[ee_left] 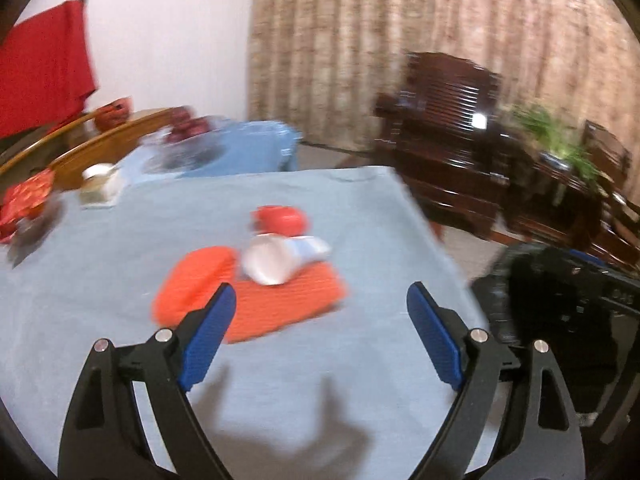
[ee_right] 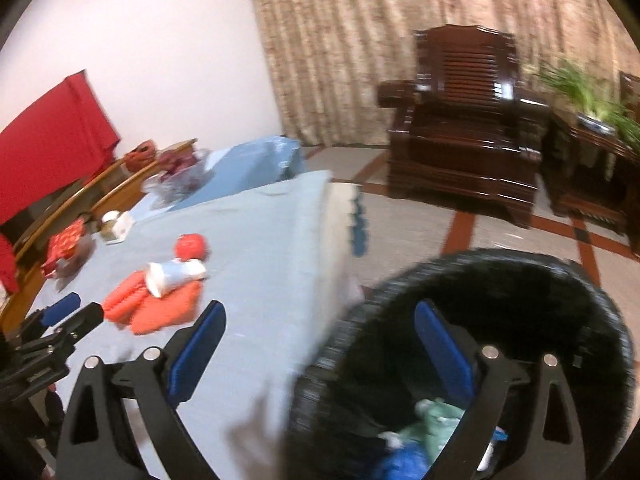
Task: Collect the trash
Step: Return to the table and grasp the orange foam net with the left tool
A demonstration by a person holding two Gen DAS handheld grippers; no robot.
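Note:
A white paper cup [ee_left: 272, 260] lies on its side on the blue-clothed table [ee_left: 100, 280], resting on a flat orange pack [ee_left: 292, 308]. An orange wrapper [ee_left: 196, 284] lies to its left and a red round piece [ee_left: 280, 220] behind it. My left gripper [ee_left: 322, 288] hangs open just short of the cup, nothing between its pads. My right gripper [ee_right: 320, 306] is open and empty over the table edge and the black trash bin [ee_right: 480, 276]. Crumpled green and blue trash [ee_right: 436, 420] lies inside the bin. The cup [ee_right: 168, 276] and the left gripper [ee_right: 68, 308] also show in the right wrist view.
The bin [ee_left: 560, 304] stands on the tiled floor off the table's right edge. A dark wooden armchair [ee_right: 464, 132] and a side table with a green plant [ee_right: 592, 92] stand beyond. A red box [ee_left: 28, 196], a white jar [ee_left: 100, 184] and a bag [ee_left: 184, 128] sit along the table's far left.

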